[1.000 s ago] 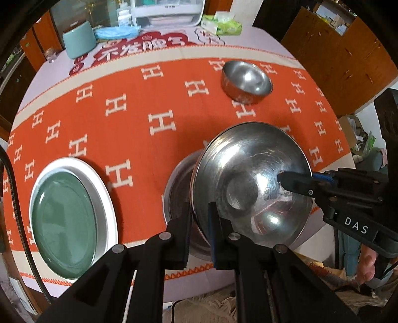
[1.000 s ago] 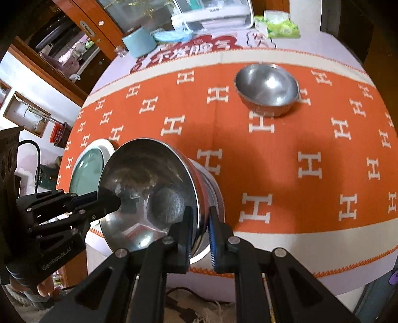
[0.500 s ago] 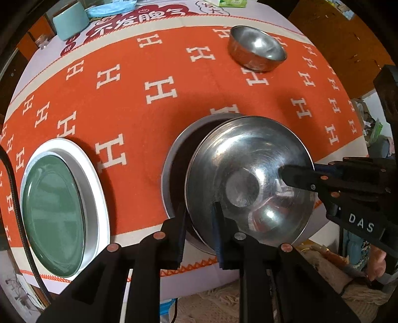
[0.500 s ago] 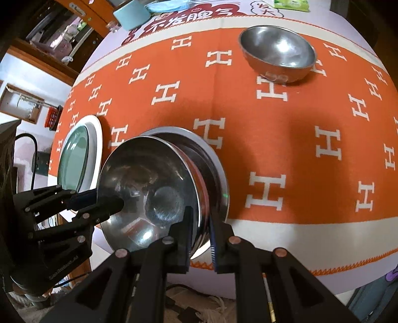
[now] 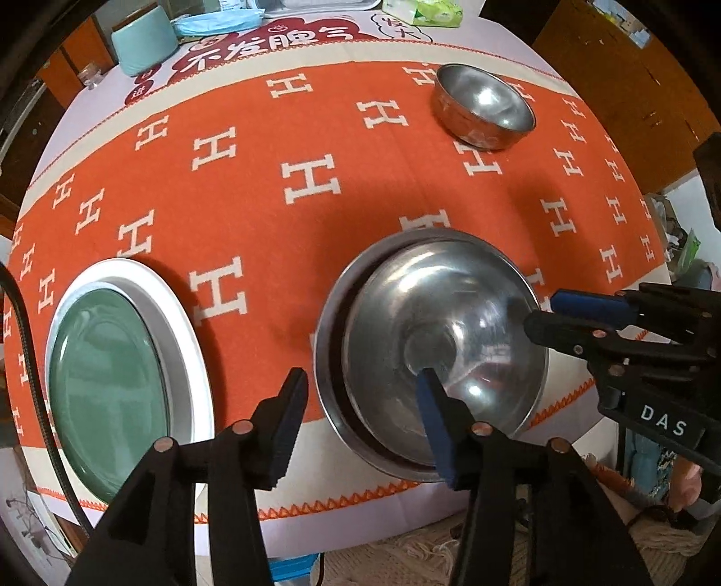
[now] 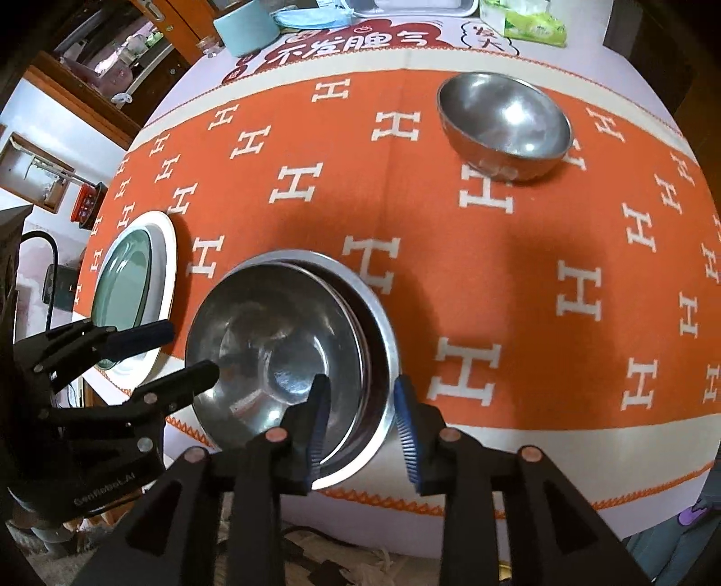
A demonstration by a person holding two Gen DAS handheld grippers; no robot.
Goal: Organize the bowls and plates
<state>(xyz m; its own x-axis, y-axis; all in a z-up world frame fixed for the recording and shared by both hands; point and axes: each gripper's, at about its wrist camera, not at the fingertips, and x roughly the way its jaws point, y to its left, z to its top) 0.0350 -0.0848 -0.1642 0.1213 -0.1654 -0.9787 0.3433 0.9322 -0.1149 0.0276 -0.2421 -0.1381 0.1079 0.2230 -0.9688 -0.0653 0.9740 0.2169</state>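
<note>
A large steel bowl (image 5: 446, 333) (image 6: 270, 342) sits nested in a wider steel bowl (image 5: 331, 288) (image 6: 378, 315) near the table's front edge. My left gripper (image 5: 360, 410) is open, its jaws straddling the bowls' left rim without gripping. My right gripper (image 6: 360, 414) is open, its jaws straddling the right rim. Each gripper shows in the other's view, the right one (image 5: 549, 315) and the left one (image 6: 189, 347). A small steel bowl (image 5: 484, 106) (image 6: 504, 126) stands at the far right. A green plate (image 5: 108, 396) (image 6: 124, 275) lies on a white plate (image 5: 180, 324) at the left.
An orange cloth with white H marks (image 5: 315, 180) covers the round table. A teal pot (image 5: 144, 38), a blue cloth, a white appliance and a tissue pack (image 6: 522, 22) stand at the far edge. Wooden cabinets stand behind.
Both grippers were shut on the large steel bowl's rim and held it tilted above the wider bowl. It now rests nested inside, and both grippers have opened and let go.
</note>
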